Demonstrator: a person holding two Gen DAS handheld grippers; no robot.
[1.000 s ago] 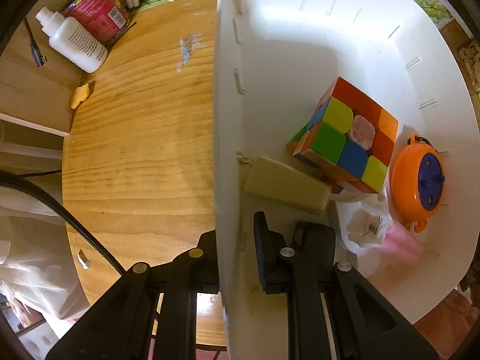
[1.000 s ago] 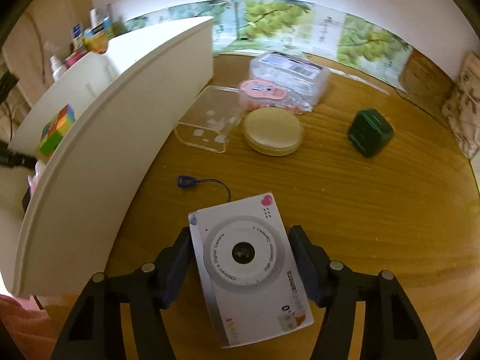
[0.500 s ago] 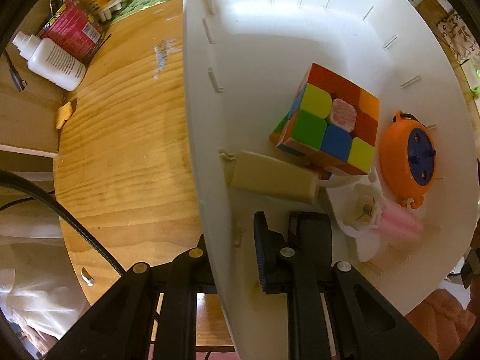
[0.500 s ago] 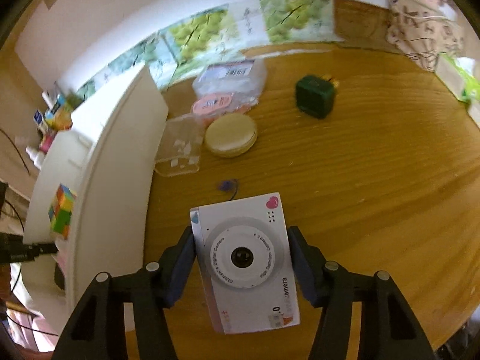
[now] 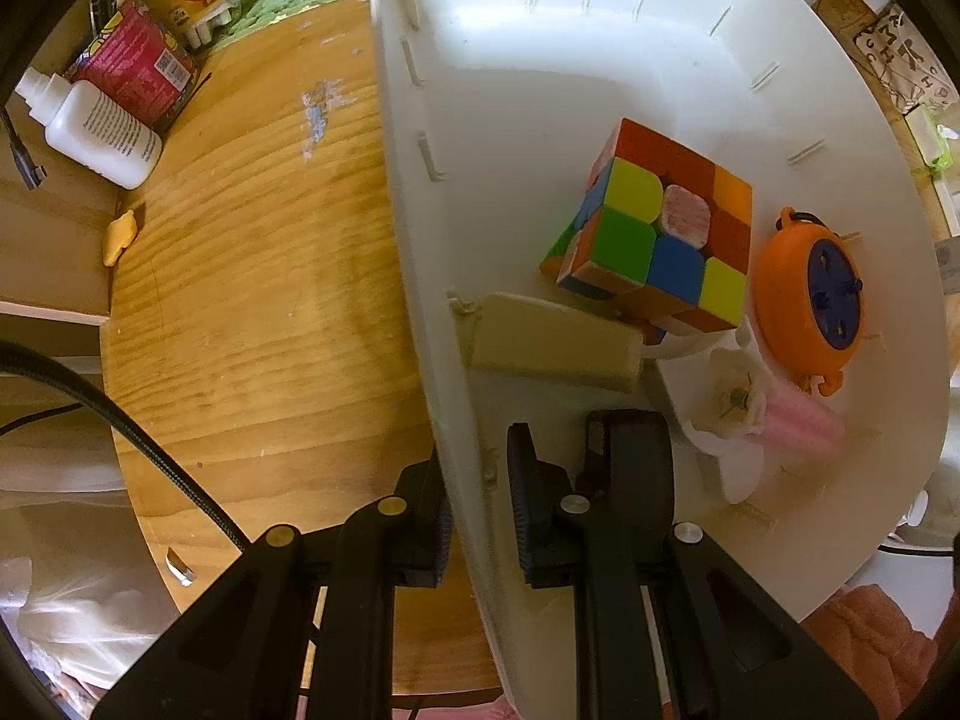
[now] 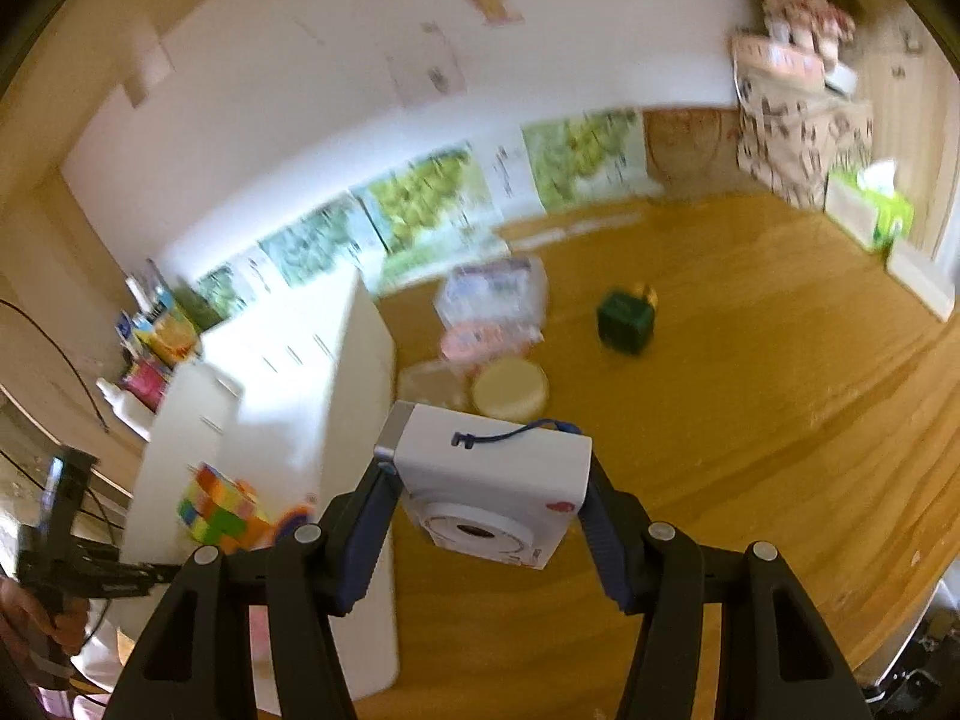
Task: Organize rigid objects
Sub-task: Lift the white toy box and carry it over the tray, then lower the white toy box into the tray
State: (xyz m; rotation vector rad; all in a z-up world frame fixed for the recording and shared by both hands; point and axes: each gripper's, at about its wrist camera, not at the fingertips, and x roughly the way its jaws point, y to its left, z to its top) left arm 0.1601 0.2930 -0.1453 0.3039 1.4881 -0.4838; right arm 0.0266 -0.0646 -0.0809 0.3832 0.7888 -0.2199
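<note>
Camera (image 6: 489,480), pinched by its ends in the right tongs (image 6: 483,531) above the table beside the bin (image 6: 360,396), could slip while the left tongs (image 5: 477,504) clamp the bin's wall.

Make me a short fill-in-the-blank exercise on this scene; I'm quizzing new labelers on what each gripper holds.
1. The right gripper holds a white toy ____.
2. The left gripper pinches the wall of the white ____.
3. Inside the bin, the orange clock lies beside a colorful puzzle ____.
4. On the table, past the round beige lid, sits a dark ____ box.

Missing words: camera; bin; cube; green
</note>
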